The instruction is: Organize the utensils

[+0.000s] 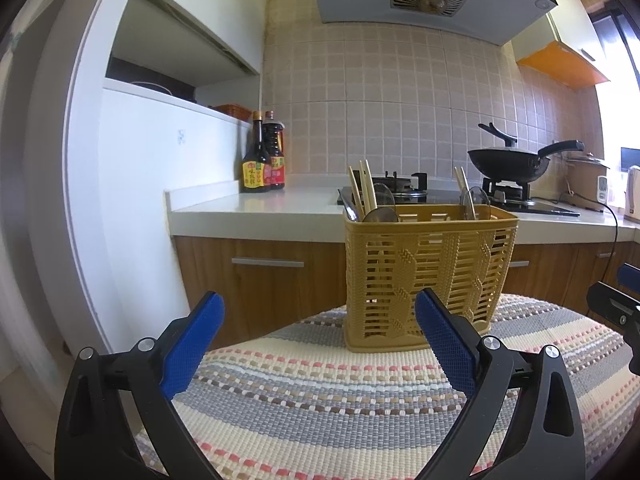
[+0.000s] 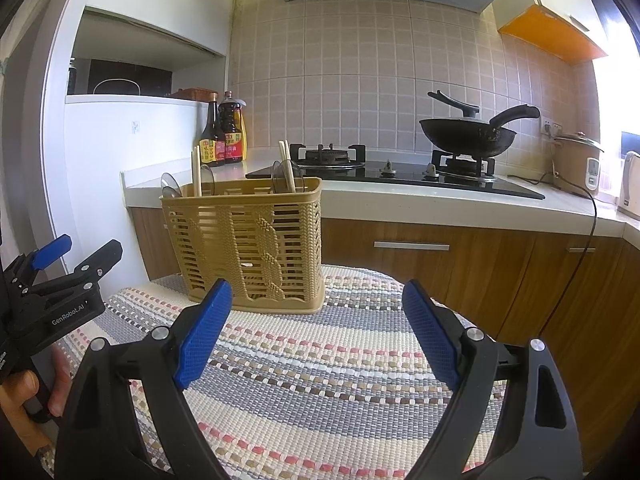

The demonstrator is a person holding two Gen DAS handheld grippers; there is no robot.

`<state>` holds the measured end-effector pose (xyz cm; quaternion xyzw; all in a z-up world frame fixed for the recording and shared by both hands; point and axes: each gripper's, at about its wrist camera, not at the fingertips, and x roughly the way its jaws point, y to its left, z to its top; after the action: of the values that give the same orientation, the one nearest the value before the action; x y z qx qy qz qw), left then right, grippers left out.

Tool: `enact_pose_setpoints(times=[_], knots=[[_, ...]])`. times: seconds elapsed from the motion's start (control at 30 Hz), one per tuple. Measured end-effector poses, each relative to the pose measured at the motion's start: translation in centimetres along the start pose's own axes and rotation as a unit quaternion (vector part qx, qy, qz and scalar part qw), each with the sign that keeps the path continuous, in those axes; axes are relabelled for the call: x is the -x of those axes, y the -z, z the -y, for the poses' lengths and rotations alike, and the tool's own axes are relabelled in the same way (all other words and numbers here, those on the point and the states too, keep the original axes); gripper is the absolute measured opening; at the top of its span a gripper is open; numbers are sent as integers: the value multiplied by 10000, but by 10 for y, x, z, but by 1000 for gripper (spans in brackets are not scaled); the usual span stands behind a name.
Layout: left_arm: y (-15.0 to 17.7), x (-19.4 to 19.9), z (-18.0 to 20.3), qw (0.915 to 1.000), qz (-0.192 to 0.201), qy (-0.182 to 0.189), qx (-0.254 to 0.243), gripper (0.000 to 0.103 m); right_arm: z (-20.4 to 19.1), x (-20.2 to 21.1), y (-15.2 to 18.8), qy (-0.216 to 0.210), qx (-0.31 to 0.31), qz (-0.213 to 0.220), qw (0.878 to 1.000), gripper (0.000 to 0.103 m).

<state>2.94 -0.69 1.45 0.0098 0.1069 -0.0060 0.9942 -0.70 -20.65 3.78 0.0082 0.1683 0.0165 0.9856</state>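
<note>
Evidently little is left to be done, as far as can be judged: nothing loose is seen on the mat, and both tools are empty. Nearest, the left gripper is held with its jaws wide apart and nothing between them; its black arms end in blue pads with a fine cross-hatched grip. The right gripper is likewise spread wide and empty, hovering over the woven mat, a thick, nubbly cloth striped in cream, grey, pink and brown.

Just beyond the pads, the utensil basket is stood upright on the mat. It is a tan, rectangular plastic caddy, its walls moulded as slatted openwork with a braided pattern. The utensils are already gathered inside it: pale wooden chopsticks are seen standing at one end and another pair at the other, with rounded, translucent grey spoon bowls beside each. Whether the sorting by compartment is finished cannot be told, since the inner dividers are hidden.

Farther back, a smooth pale countertop is set above wood-grain cabinet fronts, with two dark sauce bottles at the wall. A black wok is rested on the glossy gas hob, against small square tiles.
</note>
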Motion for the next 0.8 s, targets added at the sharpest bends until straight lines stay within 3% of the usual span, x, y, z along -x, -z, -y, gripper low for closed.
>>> enact_pose_setpoints(times=[0.8], knots=[[1,0,-1,10000,-22,-5,1,93,2,-2,0,57,5,-57,10000,83]])
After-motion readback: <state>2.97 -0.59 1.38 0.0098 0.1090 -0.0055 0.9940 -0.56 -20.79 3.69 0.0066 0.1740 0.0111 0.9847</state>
